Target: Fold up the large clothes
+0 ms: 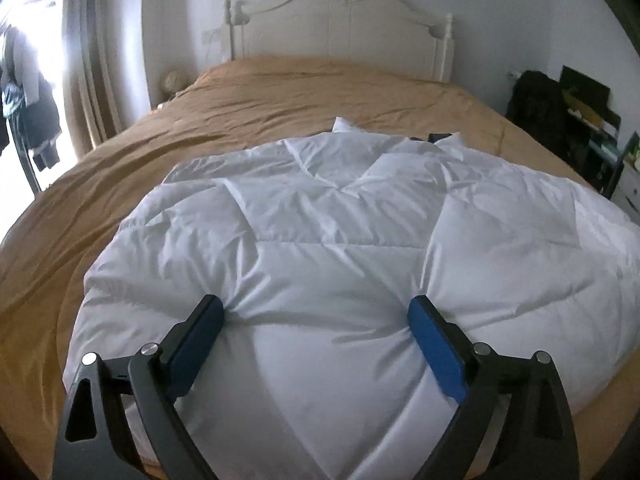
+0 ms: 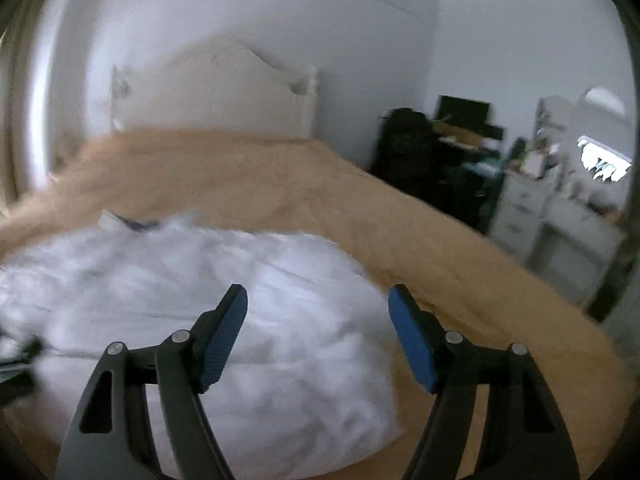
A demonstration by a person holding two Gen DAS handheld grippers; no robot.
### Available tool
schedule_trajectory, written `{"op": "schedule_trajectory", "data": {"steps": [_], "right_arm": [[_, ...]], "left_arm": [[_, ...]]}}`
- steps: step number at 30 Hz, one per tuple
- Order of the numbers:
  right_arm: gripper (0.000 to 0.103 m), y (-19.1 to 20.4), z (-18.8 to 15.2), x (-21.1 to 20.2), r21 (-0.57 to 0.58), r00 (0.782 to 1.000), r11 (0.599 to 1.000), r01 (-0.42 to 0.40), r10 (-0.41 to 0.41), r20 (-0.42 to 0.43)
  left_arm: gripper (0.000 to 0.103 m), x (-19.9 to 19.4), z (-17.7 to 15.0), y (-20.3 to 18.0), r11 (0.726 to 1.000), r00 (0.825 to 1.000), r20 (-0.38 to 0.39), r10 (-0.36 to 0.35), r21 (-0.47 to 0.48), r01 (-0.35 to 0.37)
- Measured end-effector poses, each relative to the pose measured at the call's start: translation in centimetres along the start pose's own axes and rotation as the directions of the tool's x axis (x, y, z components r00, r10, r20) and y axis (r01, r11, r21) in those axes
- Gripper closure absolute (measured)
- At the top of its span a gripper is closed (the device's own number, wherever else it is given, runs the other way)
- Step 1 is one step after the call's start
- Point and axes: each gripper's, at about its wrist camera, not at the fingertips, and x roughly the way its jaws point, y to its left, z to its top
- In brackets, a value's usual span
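Left wrist view gives me the bed (image 1: 100, 200) with the white duvet (image 1: 320, 216) on its near half, long axis running across my view. My left hand-held gripper (image 1: 316, 316) sits released, pads pressing the near edge. My right hand-held gripper (image 2: 316, 312) hangs released above the duvet's right corner. I read no labels.

No readable text, labels or numbers anywhere.
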Motion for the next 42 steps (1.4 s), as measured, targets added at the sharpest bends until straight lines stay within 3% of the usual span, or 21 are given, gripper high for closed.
{"op": "schedule_trajectory", "data": {"steps": [2,3,5,7,10,13,14,15,17,19,22,24,25,27,28,30,32,36,38,39,42], "right_arm": [[0.028,2.4,-0.2,-1.2,-0.057,0.987,0.986,-0.16,0.16,0.011],[0.028,3.9,-0.6,-1.1,-0.103,0.973,0.968,-0.23,0.228,-0.026],[0.03,6.1,-2.0,0.5,-0.171,0.956,0.943,-0.286,0.268,-0.118],[0.03,5.7,-3.9,3.8,-0.201,0.957,0.948,-0.247,0.206,-0.203],[0.03,-0.4,-5.0,6.3,-0.129,0.964,0.974,-0.188,0.158,-0.214],[0.03,-4.9,-4.2,7.7,-0.057,0.963,0.994,-0.098,0.08,-0.259],[0.035,-5.4,-3.4,7.6,-0.04,0.96,0.996,-0.078,0.065,-0.273],[0.038,-5.1,-2.6,7.1,-0.029,0.961,0.997,-0.069,0.059,-0.269],[0.038,-3.5,0.5,5.4,-0.019,0.971,0.99,-0.137,0.131,-0.202],[0.037,-0.4,3.6,4.8,-0.052,0.963,0.974,-0.221,0.21,-0.167],[0.034,5.9,6.7,7.5,-0.083,0.917,0.933,-0.35,0.322,-0.237],[0.034,9.1,7.2,10.2,-0.119,0.884,0.915,-0.387,0.331,-0.329],[0.034,10.5,6.8,12.7,-0.132,0.855,0.907,-0.399,0.316,-0.412],[0.034,11.5,5.5,17.1,-0.143,0.812,0.92,-0.365,0.24,-0.532],[0.034,11.1,4.6,18.6,-0.143,0.8,0.93,-0.338,0.204,-0.564],[0.033,8.8,4.2,21.3,-0.1,0.787,0.949,-0.299,0.186,-0.589],[0.033,5.3,4.7,23.4,-0.062,0.799,0.975,-0.214,0.138,-0.586],[0.032,-0.9,5.4,25.2,-0.041,0.798,0.999,-0.021,-0.008,-0.602],[0.032,-3.3,5.7,25.0,-0.041,0.796,0.998,0.047,-0.062,-0.602],[0.032,-4.0,6.0,24.3,-0.028,0.806,0.998,0.048,-0.056,-0.589],[0.032,-4.6,7.1,17.7,-0.015,0.889,0.998,-0.067,0.053,-0.454]], "left_arm": [[0.006,0.2,-0.3,-0.6,1.0,1.0,0.003,0.009,0.01,-0.009],[0.005,-0.1,-0.5,-1.0,1.0,1.0,0.007,0.017,0.025,-0.017],[0.002,0.2,-0.3,-0.2,0.999,0.999,0.004,0.034,0.03,-0.034],[0.002,0.1,-0.3,3.2,0.995,0.996,-0.009,0.094,-0.032,-0.094],[0.0,1.0,-0.4,9.2,0.976,0.987,-0.063,0.148,-0.152,-0.156],[0.004,1.2,-0.3,14.0,0.934,0.981,-0.147,0.123,-0.317,-0.165],[0.018,0.4,0.2,14.2,0.927,0.979,-0.142,0.149,-0.323,-0.188],[0.022,-0.8,1.1,13.9,0.926,0.976,-0.117,0.181,-0.315,-0.21],[0.022,-3.4,3.7,12.0,0.941,0.98,-0.016,0.198,-0.278,-0.194],[0.02,-4.2,6.7,8.6,0.971,0.99,0.054,0.128,-0.209,-0.114],[0.019,-0.7,10.2,2.6,0.997,1.0,0.01,-0.005,-0.081,0.006],[0.019,3.5,11.2,-0.8,1.0,0.996,-0.083,-0.026,0.015,0.027],[0.019,6.5,11.3,-2.1,0.998,0.988,-0.154,-0.01,0.054,0.019],[0.015,12.0,11.1,-2.7,0.996,0.955,-0.293,0.055,0.085,-0.032],[0.008,12.9,11.2,-2.0,0.997,0.95,-0.306,0.054,0.061,-0.037],[0.003,13.8,12.1,0.0,0.996,0.951,-0.294,0.095,0.024,-0.092],[0.0,15.0,12.8,3.1,0.979,0.931,-0.307,0.196,0.006,-0.204],[0.0,14.6,12.6,9.6,0.945,0.905,-0.355,0.234,-0.135,-0.297],[0.011,12.9,12.6,12.3,0.927,0.916,-0.35,0.196,-0.239,-0.289],[0.013,10.9,12.7,13.6,0.915,0.935,-0.313,0.168,-0.303,-0.266],[0.011,4.0,11.7,15.7,0.896,0.983,-0.166,0.078,-0.421,-0.143]]}}
